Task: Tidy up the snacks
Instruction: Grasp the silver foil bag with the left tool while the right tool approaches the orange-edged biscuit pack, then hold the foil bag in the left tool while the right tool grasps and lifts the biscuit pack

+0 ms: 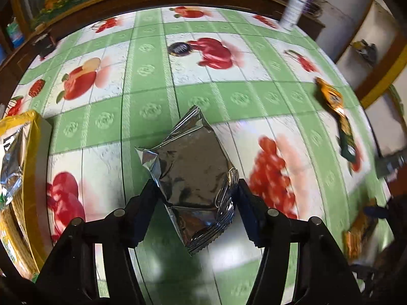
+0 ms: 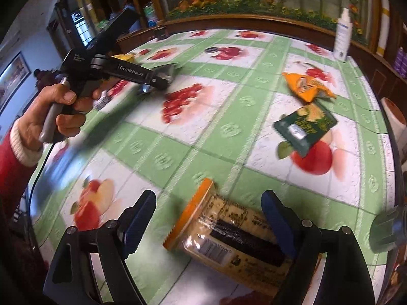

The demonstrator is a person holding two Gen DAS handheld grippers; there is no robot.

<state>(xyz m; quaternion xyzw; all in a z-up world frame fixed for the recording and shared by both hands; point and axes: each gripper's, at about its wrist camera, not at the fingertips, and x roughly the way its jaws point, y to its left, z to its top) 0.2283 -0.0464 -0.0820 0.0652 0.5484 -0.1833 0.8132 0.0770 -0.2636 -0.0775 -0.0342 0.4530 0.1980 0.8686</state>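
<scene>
The left tongs [image 1: 195,193] are clamped on a silver foil snack packet [image 1: 189,175], one pad pressing each side of it, and the packet is held above the counter [image 1: 152,96] with its crimped end pointing away from the camera. Left of the silver packet, at the counter's edge, stands a yellow box [image 1: 30,178] whose open top shows another foil packet [image 1: 11,157] lying inside; what else it holds cannot be told. Right of the silver packet, an orange packet [image 1: 330,96] and a dark green packet [image 1: 347,142] lie end to end on the counter, and beyond it, near the far edge, stands a white bottle [image 1: 295,7]. The right tongs [image 2: 212,216] stand apart, straddling an orange-edged cracker packet [image 2: 229,231] that lies flat on the counter; the left pad is clear of it, while at the right pad contact cannot be told. A person's hand [image 2: 58,109] in a red sleeve grips the left tool's handle.
</scene>
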